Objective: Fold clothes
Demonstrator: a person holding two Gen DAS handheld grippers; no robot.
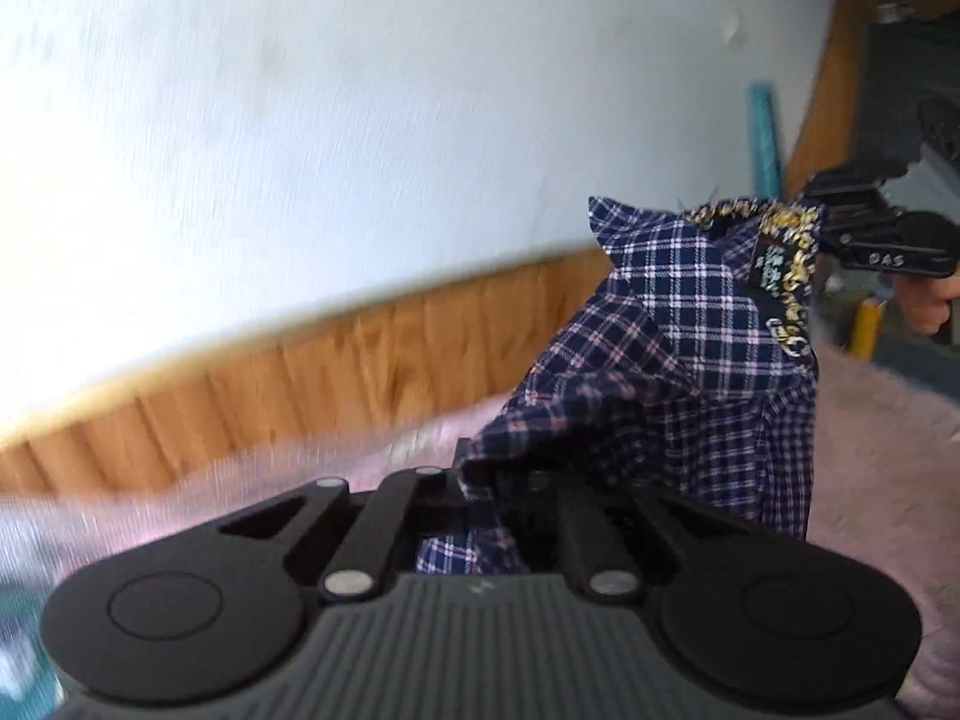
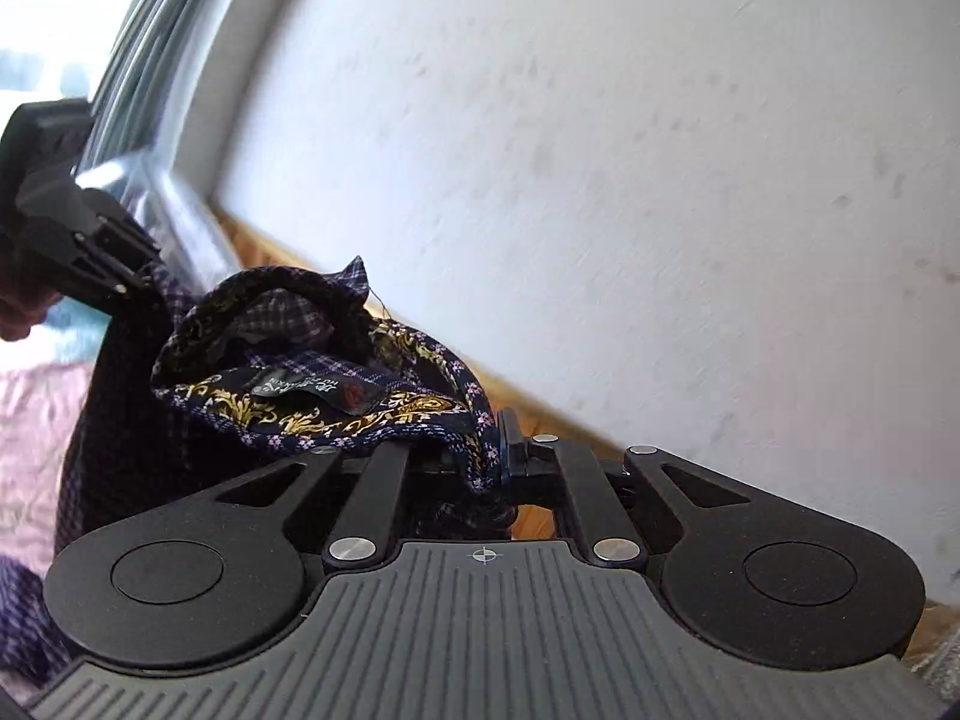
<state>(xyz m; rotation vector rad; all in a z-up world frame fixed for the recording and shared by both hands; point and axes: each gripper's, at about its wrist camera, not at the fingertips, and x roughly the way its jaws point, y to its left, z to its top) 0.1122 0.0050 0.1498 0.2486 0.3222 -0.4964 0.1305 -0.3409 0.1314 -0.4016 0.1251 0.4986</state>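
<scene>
- Navy plaid cloth of the shirt [image 1: 654,360] is pinched at the very near edge of the left wrist view, bunched between the fingers of the left gripper [image 1: 480,498], whose jaws are clenched on the fabric.
- From that grip the shirt rises up and away to the right, hanging clear above the pink blanket [image 1: 870,450] that covers the surface below.
- At the shirt's far top corner the collar lining [image 1: 786,276], black with a gold scroll print, is turned outward, and a dark label sits on it.
- Just beyond that corner the right gripper [image 1: 825,222] meets the cloth from the right, the person's hand [image 1: 927,312] showing under its handle.
- In the right wrist view the right gripper [image 2: 489,462] has its jaws closed on the flowered collar edge, which is pressed between the two fingers at the near centre.
- The collar [image 2: 312,396] loops out to the left from that grip, its gold-patterned inside and the dark label facing up.
- Farther left the left gripper [image 2: 135,276] bites the shirt's other upper corner, so the garment is strung between the two tools.
- Behind everything runs a strip of wooden panelling [image 1: 300,372] and, above it, a white wall [image 1: 360,120].
- At the far left of the right wrist view there is a bright window, blurred.
</scene>
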